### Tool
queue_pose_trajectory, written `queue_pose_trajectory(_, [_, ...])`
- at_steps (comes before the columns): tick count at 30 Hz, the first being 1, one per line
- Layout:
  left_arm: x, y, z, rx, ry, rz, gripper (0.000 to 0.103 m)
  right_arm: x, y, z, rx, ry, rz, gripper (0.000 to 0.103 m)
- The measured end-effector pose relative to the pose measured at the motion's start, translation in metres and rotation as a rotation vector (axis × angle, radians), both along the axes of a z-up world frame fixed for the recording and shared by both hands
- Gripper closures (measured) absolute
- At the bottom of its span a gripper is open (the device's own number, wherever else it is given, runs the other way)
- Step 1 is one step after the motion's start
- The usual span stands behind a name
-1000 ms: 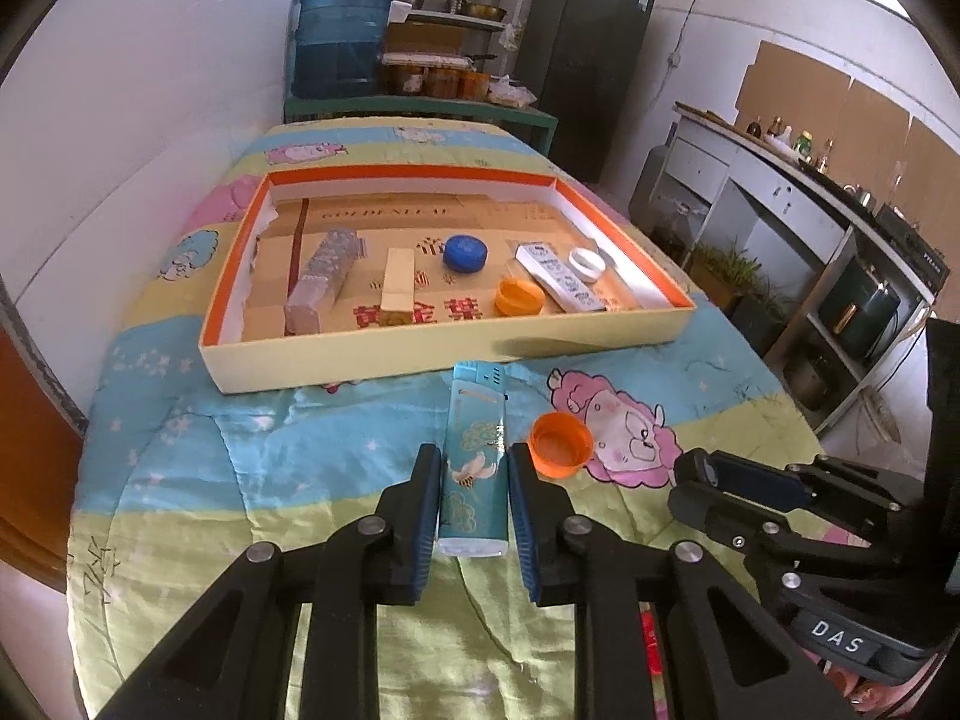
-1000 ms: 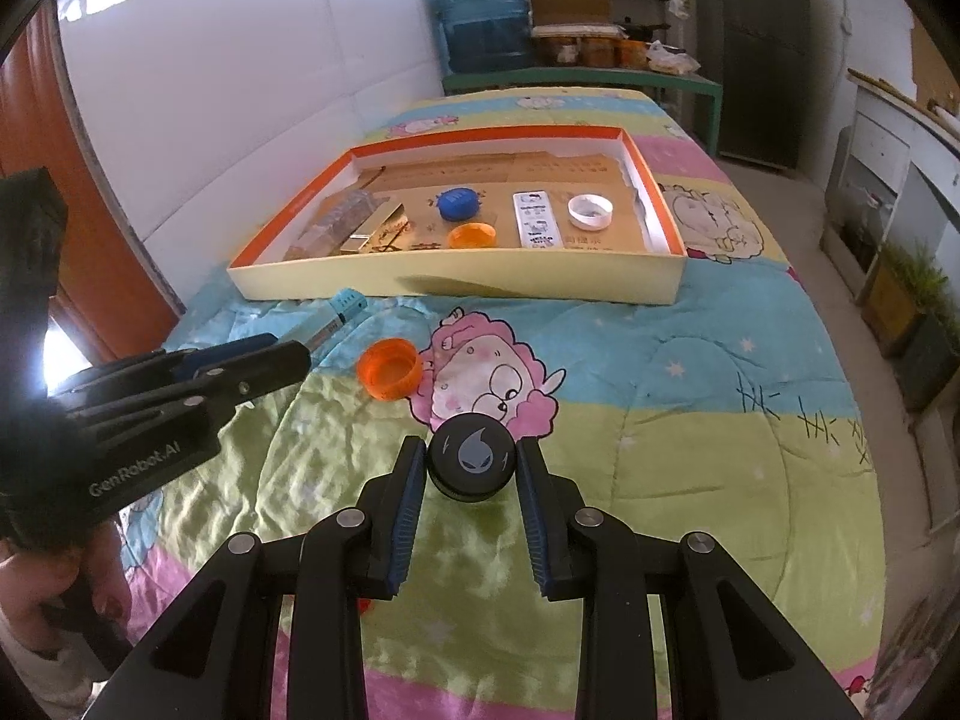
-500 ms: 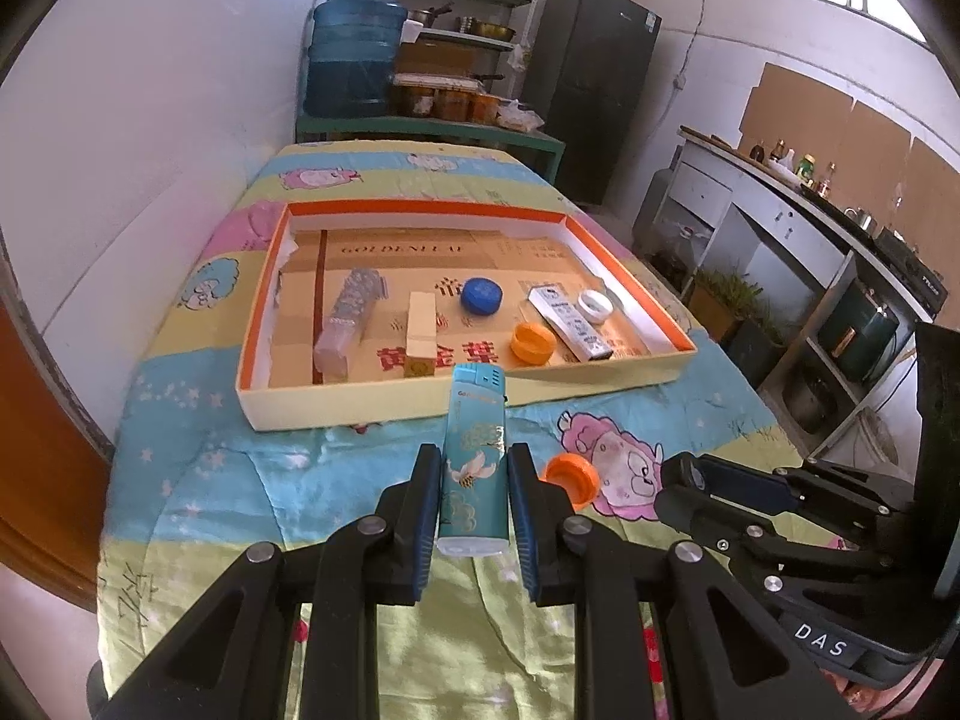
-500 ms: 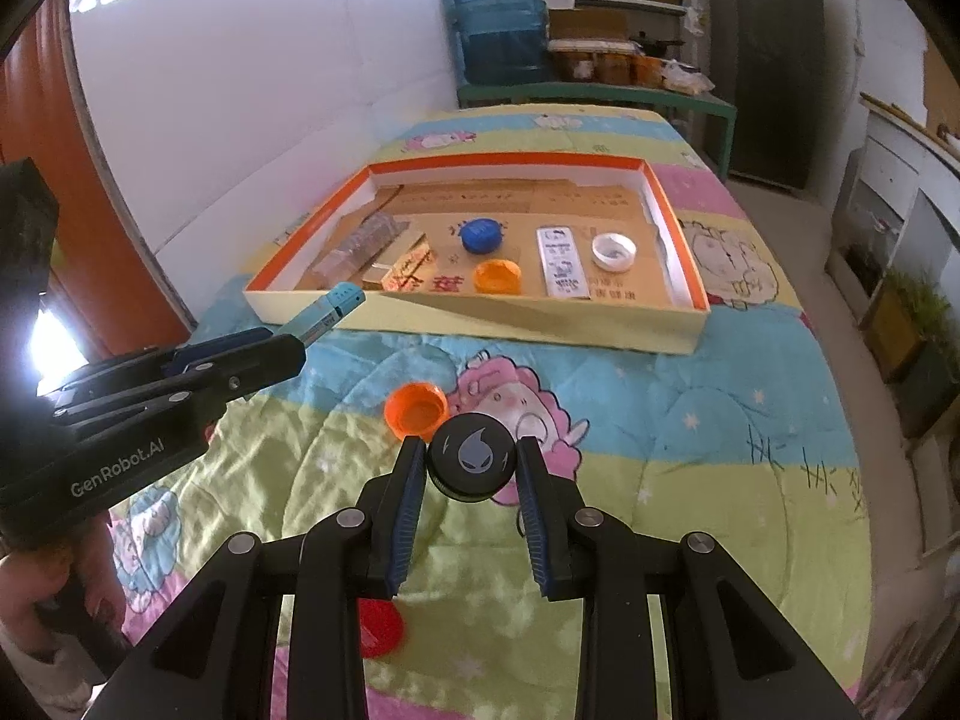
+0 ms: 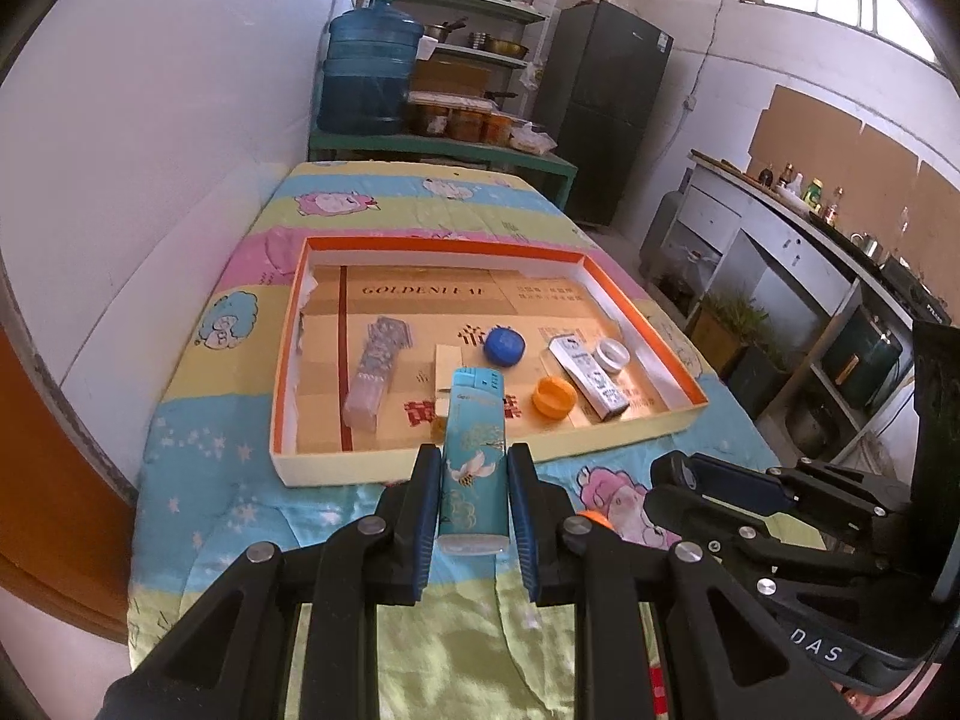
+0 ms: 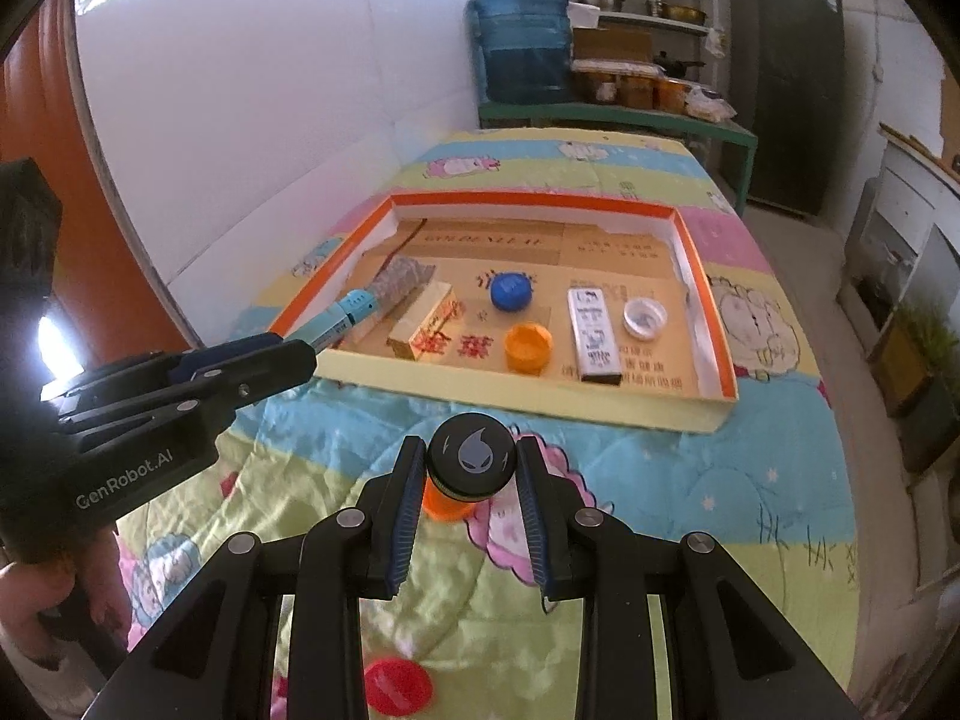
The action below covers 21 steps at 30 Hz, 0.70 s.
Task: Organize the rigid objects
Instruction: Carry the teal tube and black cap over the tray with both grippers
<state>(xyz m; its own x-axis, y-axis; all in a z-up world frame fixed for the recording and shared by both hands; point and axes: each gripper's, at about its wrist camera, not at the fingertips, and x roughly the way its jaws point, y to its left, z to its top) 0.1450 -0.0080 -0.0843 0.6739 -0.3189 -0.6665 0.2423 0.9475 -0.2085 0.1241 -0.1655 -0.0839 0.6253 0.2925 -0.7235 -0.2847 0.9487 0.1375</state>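
Your left gripper [image 5: 473, 501] is clamped on the teal lighter [image 5: 472, 459], pads pressed to both long sides. The lighter sits at the lower middle of the left wrist view, its long axis running up the frame along the fingers, the cap end pointing at the tray [image 5: 480, 456]. Its upper part covers the tray's near wall and most of a pale wooden block [image 5: 449, 358] behind it.

Your right gripper [image 6: 471, 468] is closed on a black round cap [image 6: 471, 457] with a grey drop mark — its flat top faces the camera at the middle of the right wrist view. Whatever lies below that cap is hidden.

An orange cap [image 6: 441, 504] on the quilt [image 6: 690, 480] peeks out beneath the black one, only part of it showing; in the left view it is a sliver behind a finger. A red cap [image 6: 396, 687] lies at the bottom edge, cut by the gripper frame.

Inside the tray, upper middle of both views: a clear ribbed tube [image 5: 378, 369], a blue cap [image 5: 504, 345], another orange lid [image 5: 555, 396], a white printed box [image 5: 588, 375] and a white cap [image 5: 612, 354]. The print on the box is too small to read.

A hand [image 6: 30, 594] shows at the lower left edge, mostly cut off.
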Motion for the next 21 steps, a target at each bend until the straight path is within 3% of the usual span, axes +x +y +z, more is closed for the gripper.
queue_pose_trajectory(21, [0.045, 0.002, -0.003, -0.005, 0.032, 0.009, 0.081, 0.044, 0.003, 0.001, 0.004, 0.017, 0.015, 0.072])
